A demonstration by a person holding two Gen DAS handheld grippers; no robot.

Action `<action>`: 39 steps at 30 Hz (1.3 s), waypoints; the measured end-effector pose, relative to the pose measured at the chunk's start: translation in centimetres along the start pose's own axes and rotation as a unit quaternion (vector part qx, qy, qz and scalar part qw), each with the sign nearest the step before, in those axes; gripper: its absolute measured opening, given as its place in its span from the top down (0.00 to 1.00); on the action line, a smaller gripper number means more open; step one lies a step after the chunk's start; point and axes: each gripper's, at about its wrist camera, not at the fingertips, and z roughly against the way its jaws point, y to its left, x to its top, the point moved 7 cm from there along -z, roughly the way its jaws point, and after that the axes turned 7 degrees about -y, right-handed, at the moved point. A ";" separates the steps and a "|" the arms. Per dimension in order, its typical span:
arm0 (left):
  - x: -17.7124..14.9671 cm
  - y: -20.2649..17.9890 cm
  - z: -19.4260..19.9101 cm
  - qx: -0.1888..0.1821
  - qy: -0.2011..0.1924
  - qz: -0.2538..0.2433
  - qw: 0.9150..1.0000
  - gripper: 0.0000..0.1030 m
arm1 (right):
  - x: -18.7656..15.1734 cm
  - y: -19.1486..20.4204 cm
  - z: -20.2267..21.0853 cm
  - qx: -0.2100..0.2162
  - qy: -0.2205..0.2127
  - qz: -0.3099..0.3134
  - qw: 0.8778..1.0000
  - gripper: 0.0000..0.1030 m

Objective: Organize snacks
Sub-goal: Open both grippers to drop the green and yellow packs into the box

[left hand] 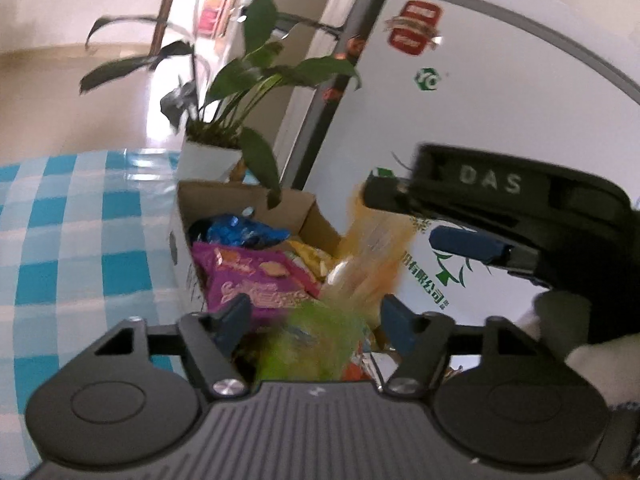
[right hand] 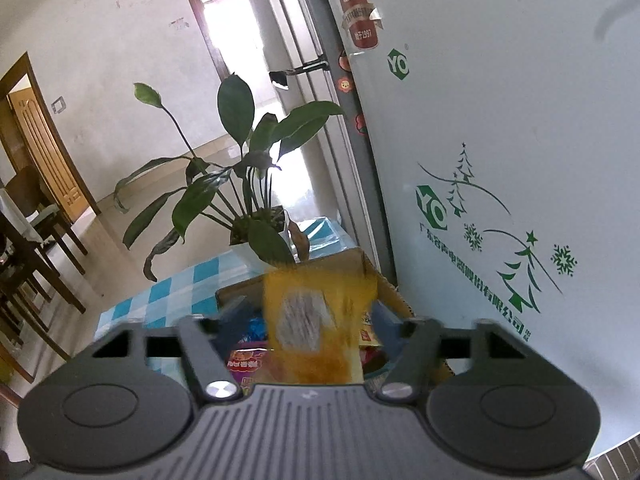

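Here, two handheld black two-finger grippers are working over an open brown cardboard box [left hand: 308,216] of snacks, sitting on a blue-and-white checked tablecloth [left hand: 72,232] in the centre of the left wrist view.

The left gripper [left hand: 316,320], along the bottom of its frame, is showing its blue-padded fingers [left hand: 234,316] spread apart, with a blurred green packet [left hand: 316,344] lying between them; whether they are touching it cannot be told. The right gripper [right hand: 308,320], low in its own frame, also has its fingers wide apart, and a blurred orange-yellow plastic packet [right hand: 320,320] is hanging between them above the box; no pinch on it is visible, and it cannot be told what is holding it.

The likely risk is that the orange packet is falling loose and may be catching the box's rim or landing outside it, against the white refrigerator [right hand: 500,120] at right. The two grippers are also working close together and could be colliding.

Counted: two grippers, one box, one potted green-leafed plant [right hand: 256,216] behind it, and at least five packets, namely blue foil [left hand: 240,232], purple [left hand: 256,276], yellow [left hand: 312,256], green and orange.
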 end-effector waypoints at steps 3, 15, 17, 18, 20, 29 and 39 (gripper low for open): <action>0.2 -0.5 0.4 0.013 0.004 -0.020 1.000 0.17 | 0.1 -0.1 0.2 -0.006 -0.004 0.001 1.000 0.14; 1.7 1.4 2.1 0.089 0.016 -0.041 0.995 0.14 | 0.1 0.5 0.5 -0.031 0.000 0.018 0.999 0.06; 2.0 2.0 2.4 0.100 0.019 -0.037 0.994 0.12 | -0.1 0.8 0.4 -0.035 0.007 0.028 0.999 0.05; 2.0 2.3 2.4 0.107 0.020 -0.036 0.993 0.12 | -0.2 1.0 0.3 -0.038 0.010 0.033 0.999 0.04; 2.2 2.9 2.7 0.121 0.021 -0.036 0.992 0.11 | -0.5 1.4 0.3 -0.047 0.017 0.047 0.998 0.03; 2.3 4.5 3.0 0.175 0.040 -0.050 0.982 0.07 | -2.3 2.0 -0.1 -0.097 0.051 0.092 0.990 0.00; 1.5 4.6 2.6 0.205 0.057 -0.039 0.976 0.06 | -3.0 0.3 0.1 -0.130 0.074 0.083 0.985 0.00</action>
